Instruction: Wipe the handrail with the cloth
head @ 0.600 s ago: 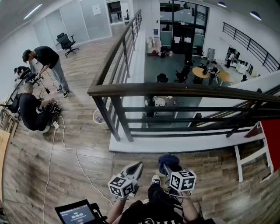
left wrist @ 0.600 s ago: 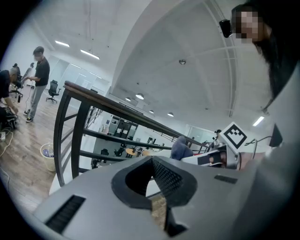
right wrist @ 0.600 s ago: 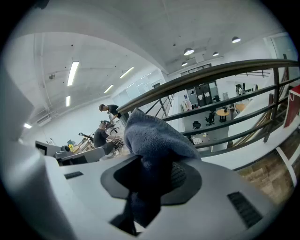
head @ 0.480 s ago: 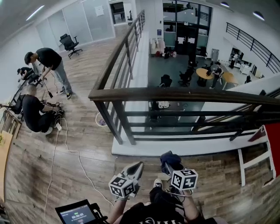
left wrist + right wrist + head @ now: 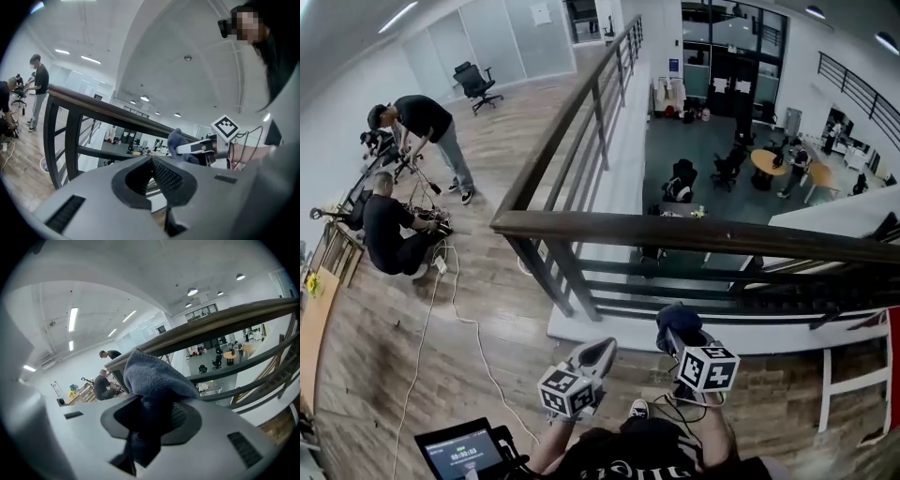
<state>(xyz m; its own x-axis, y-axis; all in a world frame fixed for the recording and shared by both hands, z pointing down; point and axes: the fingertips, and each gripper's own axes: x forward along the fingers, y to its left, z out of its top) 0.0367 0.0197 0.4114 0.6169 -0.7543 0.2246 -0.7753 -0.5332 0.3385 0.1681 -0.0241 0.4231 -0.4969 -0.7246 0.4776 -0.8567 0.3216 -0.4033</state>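
**Cloth in hand, rail not yet touched**

The blue cloth (image 5: 152,376) sits bunched in your right gripper (image 5: 682,343). Its fingers (image 5: 180,416) are clamped on it: a thick fold stands up past the tips and a thinner tail hangs down between them. So the cloth is gripped, not resting on anything.

The dark wooden handrail (image 5: 675,234) runs straight across in front of you. In the head view the cloth lies below the top rail and on your side of it, apart from it. No wiping contact shows. You appear to be at the approach step, with the wipe itself not yet begun.

The next move calls for raising the right gripper and pushing it forward until the standing fold lies on top of the rail. Then draw it along the rail's length with steady downward pressure. Lead with the fold, so that cloth, not a finger, meets the wood.

Your left gripper (image 5: 596,354) hangs just beside the right one, lower and nearer your body. Its fingers (image 5: 167,176) are together with nothing between them, and it has no job in the wipe for now.
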